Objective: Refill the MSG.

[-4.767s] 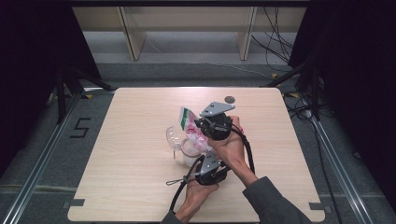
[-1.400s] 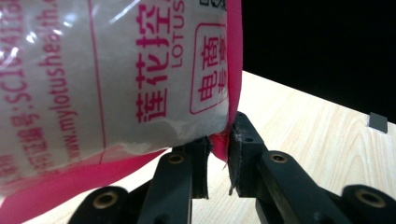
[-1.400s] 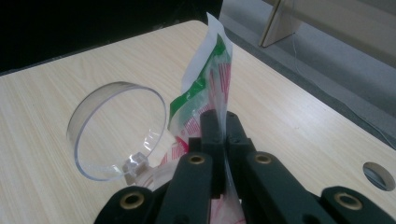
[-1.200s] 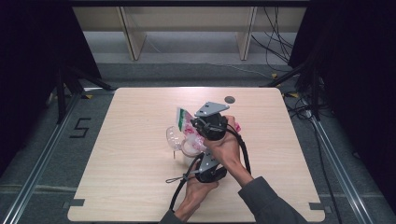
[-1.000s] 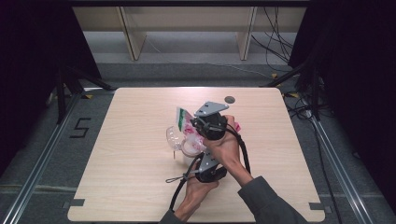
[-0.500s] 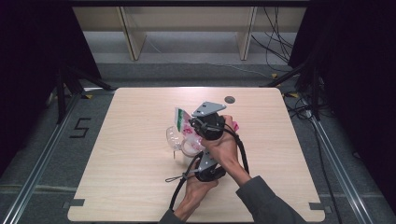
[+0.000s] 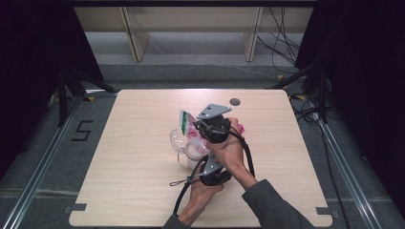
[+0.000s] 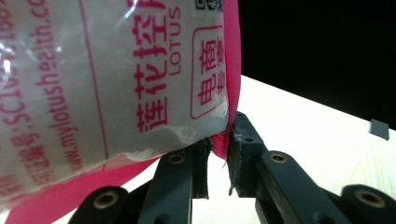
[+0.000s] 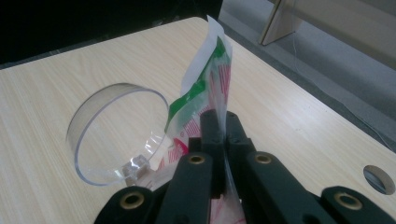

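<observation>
1. Mid-table point(image 7: 143, 191), both grippers meet at one pink-and-white bag point(image 7: 188, 125), held up off the wood.
2. Right gripper point(image 9: 219, 123): jaws pressed together on the bag's upper edge, the green-striped top standing above them.
3. Left gripper point(image 8: 219, 149): jaws clamped on the bag's pink bottom corner, red print looming large above.
4. In the high view the right gripper point(image 7: 203, 129) sits farther out, the left gripper point(image 7: 203, 164) nearer the person.
5. A clear round tub point(image 9: 116, 135) lies on its side just beside the bag, its open mouth facing the right gripper view.
</observation>
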### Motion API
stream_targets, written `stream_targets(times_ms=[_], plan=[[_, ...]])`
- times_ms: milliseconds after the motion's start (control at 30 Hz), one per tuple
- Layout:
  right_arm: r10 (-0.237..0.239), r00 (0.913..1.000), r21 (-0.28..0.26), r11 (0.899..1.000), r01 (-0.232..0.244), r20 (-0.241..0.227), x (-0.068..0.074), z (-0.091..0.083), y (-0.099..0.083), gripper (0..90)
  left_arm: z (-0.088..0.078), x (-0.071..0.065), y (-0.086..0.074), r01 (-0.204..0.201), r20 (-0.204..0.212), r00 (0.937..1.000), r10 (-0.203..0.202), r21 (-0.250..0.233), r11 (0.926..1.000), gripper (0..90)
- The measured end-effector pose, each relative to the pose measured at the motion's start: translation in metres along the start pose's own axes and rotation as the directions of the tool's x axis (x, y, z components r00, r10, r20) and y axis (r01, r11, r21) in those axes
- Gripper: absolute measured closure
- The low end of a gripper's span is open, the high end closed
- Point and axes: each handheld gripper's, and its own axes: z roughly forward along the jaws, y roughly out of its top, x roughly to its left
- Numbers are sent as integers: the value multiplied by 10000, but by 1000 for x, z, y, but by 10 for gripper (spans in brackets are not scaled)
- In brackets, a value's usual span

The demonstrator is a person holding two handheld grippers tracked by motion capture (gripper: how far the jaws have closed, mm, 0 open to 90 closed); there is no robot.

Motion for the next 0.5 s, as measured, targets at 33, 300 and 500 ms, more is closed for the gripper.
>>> stream_targets(times_ms=[33, 300, 500], plan=[[-55, 10000, 12, 10000, 55, 10, 0, 0, 0, 900, 0, -1, 0, 19, -31, 10000, -19, 0, 10000, 791], [-17, 10000, 45, 10000, 17, -37, -2, 1, 0, 900, 1, 0, 0, 36, -32, 10000, -36, 62, 10000, 791], [75, 10000, 73, 9999, -75, 34, -2, 2, 1, 900, 1, 0, 1, 198, -51, 9998, -199, -20, 9998, 792]])
